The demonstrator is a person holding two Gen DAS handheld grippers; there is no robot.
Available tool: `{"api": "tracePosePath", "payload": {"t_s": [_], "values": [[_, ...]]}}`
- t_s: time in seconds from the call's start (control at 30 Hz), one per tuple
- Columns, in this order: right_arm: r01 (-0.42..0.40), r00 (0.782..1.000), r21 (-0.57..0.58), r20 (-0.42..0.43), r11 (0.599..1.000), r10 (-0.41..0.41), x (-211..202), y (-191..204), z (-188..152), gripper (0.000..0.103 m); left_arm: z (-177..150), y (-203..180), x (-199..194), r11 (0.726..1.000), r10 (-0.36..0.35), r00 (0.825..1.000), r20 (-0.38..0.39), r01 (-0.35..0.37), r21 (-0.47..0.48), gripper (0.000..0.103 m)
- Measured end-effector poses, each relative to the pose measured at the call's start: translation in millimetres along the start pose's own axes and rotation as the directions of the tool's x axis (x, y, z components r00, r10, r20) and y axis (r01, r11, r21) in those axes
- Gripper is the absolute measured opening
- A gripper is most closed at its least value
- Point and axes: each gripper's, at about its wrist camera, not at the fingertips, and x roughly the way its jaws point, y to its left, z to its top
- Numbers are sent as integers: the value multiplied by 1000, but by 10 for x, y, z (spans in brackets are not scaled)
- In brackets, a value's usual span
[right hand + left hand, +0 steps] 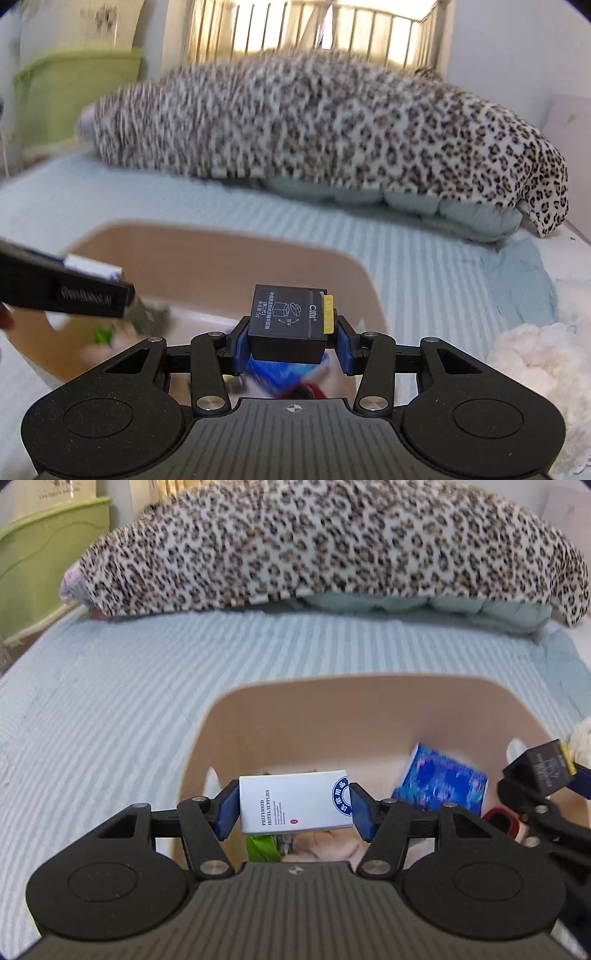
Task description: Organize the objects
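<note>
The left gripper (293, 806) pinched a white box (295, 803) between its blue pads (226, 812), one pad pressed to each short end. The box lay on its side, printed face up, bearing the words "PREFERRED HOTEL SUPPLIES" and a blue round mark. It was held above the open top of a tan bin (332, 705), over the near-left part of the interior.

The right gripper (288, 341) clamped a black box (286, 323) with a yellow tab (328, 314) on its right edge. White diagrams and lettering were printed on the top face. This box was held above the near-right part of the same bin (229, 254). In the left wrist view, the right gripper and its black box (543, 766) appeared at the right edge, near the bin's right wall.

Inside the bin lay a blue patterned pack (441, 784), tilted against the right side, a red-rimmed item (498, 819) just beside it, and a green item (260, 847) below the white box. Their exact contact could not be determined.

The bin rested on a bed covered with a pale striped sheet (129, 701). A leopard-print blanket (314, 546) lay across the far end, over a pale green quilt (443, 607). A green cabinet (40, 554) stood at the far left. A fluffy white item (532, 354) lay on the sheet, to the right of the bin.
</note>
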Motion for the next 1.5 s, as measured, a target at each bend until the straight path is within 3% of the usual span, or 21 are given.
{"api": "tracePosePath", "payload": {"t_s": [0.13,0.17,0.23,0.3,0.37,0.47,0.53,0.87,1.17,1.5], "values": [[-18,998,-13,-58,1000,18,143,79,-93,43,-97,-15,79,1000,-16,999,-35,17,15,64],[-25,997,-8,-76,1000,25,171,85,-109,51,-112,-22,82,1000,-23,999,-42,24,14,64],[-34,996,9,-80,999,34,167,87,-133,53,-127,-29,58,999,-30,999,-45,31,21,67],[-40,997,16,-70,999,41,97,80,-140,62,-126,-19,-10,999,-36,999,-36,37,31,78],[-42,998,35,-52,999,44,-11,54,-116,82,-147,4,-120,999,-30,1000,-10,30,18,88],[-55,998,73,-31,996,57,-204,5,-89,97,-160,38,-275,999,-43,999,10,43,7,88],[-59,998,86,-17,995,61,-347,-19,-105,100,-194,56,-384,999,-48,999,26,48,8,88],[-37,999,102,15,994,36,-1005,3,-227,103,-396,122,-929,999,-31,997,66,30,21,88],[-72,997,155,-24,985,77,-1465,14,-467,103,-696,198,-1358,999,-41,997,70,41,7,88],[-47,997,165,-45,985,55,-1932,62,-725,103,-1084,210,-1791,999,-52,995,90,51,8,88]]}}
